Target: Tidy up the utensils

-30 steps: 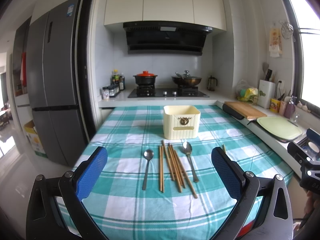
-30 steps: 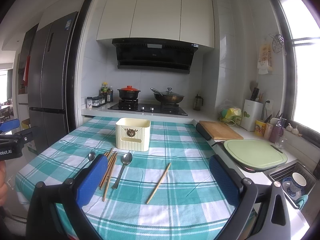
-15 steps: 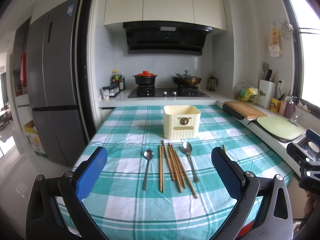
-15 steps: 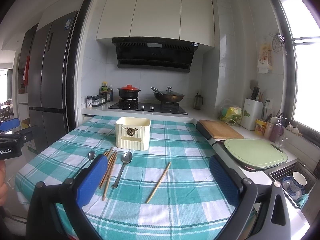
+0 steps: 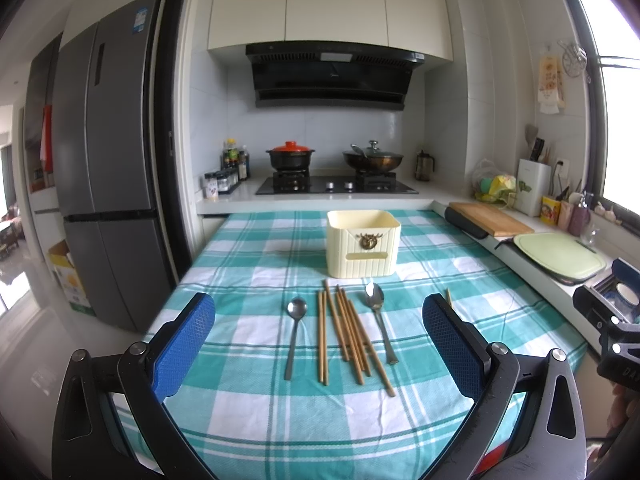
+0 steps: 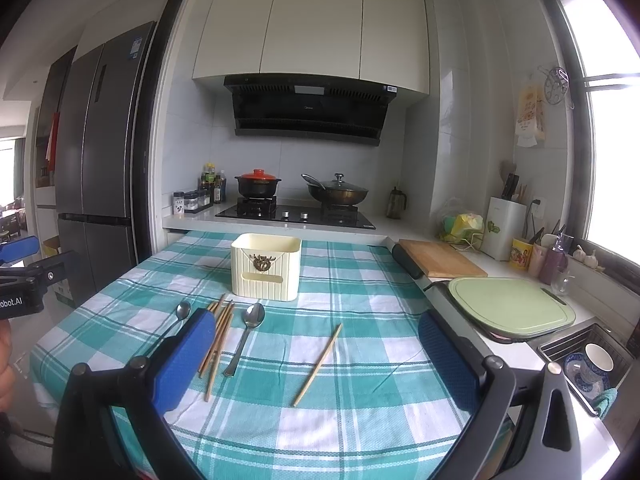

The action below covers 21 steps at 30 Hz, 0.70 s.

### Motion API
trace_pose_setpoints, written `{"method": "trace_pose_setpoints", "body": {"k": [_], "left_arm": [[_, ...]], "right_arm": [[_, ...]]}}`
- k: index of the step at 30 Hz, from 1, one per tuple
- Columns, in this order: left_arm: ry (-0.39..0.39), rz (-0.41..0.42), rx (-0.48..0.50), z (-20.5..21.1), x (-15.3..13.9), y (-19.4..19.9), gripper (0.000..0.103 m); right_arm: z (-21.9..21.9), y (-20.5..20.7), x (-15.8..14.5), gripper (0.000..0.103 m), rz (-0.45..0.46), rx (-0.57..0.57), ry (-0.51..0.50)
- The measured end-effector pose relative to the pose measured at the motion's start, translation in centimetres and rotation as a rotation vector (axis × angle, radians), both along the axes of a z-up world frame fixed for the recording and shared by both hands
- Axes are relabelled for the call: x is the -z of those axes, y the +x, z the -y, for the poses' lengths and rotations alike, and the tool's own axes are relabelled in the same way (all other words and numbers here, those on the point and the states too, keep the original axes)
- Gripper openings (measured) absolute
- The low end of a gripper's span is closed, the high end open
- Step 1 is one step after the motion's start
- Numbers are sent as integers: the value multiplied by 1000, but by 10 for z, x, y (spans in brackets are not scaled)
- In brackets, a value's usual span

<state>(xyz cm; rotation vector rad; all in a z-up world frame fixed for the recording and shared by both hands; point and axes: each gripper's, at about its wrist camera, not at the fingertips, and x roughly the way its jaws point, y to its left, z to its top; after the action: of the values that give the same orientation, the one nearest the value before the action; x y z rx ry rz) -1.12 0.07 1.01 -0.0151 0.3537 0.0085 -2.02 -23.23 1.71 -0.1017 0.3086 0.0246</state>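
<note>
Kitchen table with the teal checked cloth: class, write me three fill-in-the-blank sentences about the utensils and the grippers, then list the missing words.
1. The number of metal spoons lying on the teal checked tablecloth is ____.
2. The single wooden chopstick lies apart from the bundle of wooden chopsticks, on the bundle's ____ side.
3. The left gripper and the right gripper both have their blue pads spread ____, holding nothing.

Missing words: two; right; open

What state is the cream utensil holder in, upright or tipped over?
Upright. The cream utensil holder stands on its base on the checked tablecloth, open top facing up. Nothing sticks out above its rim; its inside is hidden.
</note>
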Motion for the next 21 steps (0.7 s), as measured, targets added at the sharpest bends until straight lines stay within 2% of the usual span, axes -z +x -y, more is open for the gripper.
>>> {"method": "trace_pose_setpoints", "body": {"k": [21], "left_arm": [[1, -6, 0, 1, 2, 1, 102]], "right_arm": [[2, 1, 1, 103, -2, 0, -2]]}}
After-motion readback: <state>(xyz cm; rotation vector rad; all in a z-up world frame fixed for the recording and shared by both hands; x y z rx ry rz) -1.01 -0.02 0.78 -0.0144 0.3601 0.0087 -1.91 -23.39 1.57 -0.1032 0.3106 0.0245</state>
